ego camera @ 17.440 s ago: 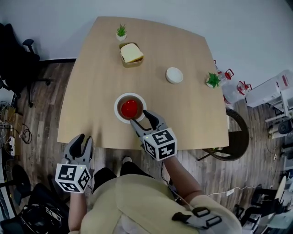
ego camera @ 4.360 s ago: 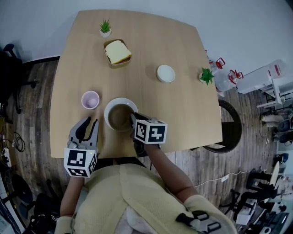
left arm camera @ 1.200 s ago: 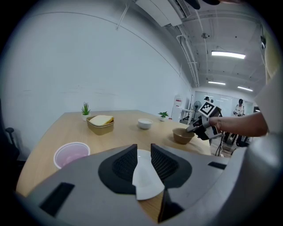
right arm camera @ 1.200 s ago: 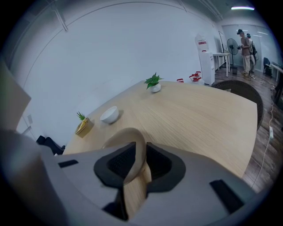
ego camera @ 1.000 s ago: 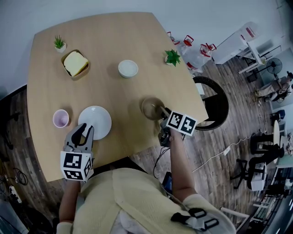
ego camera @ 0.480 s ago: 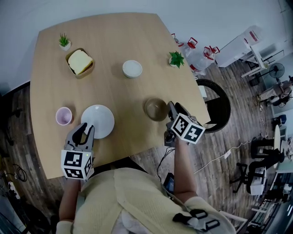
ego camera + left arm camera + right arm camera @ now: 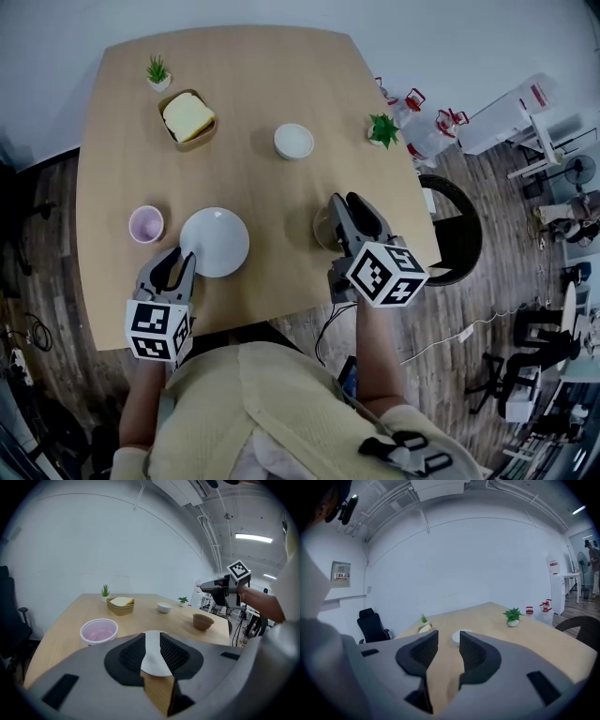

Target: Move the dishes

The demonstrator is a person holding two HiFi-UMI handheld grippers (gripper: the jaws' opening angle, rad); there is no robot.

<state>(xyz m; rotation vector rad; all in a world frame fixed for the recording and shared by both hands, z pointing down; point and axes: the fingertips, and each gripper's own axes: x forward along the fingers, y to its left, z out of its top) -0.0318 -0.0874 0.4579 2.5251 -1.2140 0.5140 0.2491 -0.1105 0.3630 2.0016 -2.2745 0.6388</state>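
A brown bowl (image 7: 322,229) stands on the wooden table (image 7: 253,84) near its right edge, half hidden under my right gripper (image 7: 349,206). That gripper hangs above it, open and holding nothing; the right gripper view (image 7: 447,639) shows only tabletop between its fingers. A white plate (image 7: 215,242) lies at the front left, with a pink cup (image 7: 145,224) beside it. My left gripper (image 7: 170,270) is open at the plate's near rim. In the left gripper view the plate (image 7: 154,656) shows between the jaws, with the cup (image 7: 99,631) left and the bowl (image 7: 203,621) right.
A small white bowl (image 7: 293,141) sits mid-table, and a brown box with a sandwich (image 7: 188,119) at the back left. Small potted plants stand at the back left (image 7: 157,70) and the right edge (image 7: 382,129). A dark chair (image 7: 457,234) is off the table's right side.
One second ago my right gripper held the brown bowl's rim; it has let go, opened and risen over the bowl. The left gripper has stayed at the plate.
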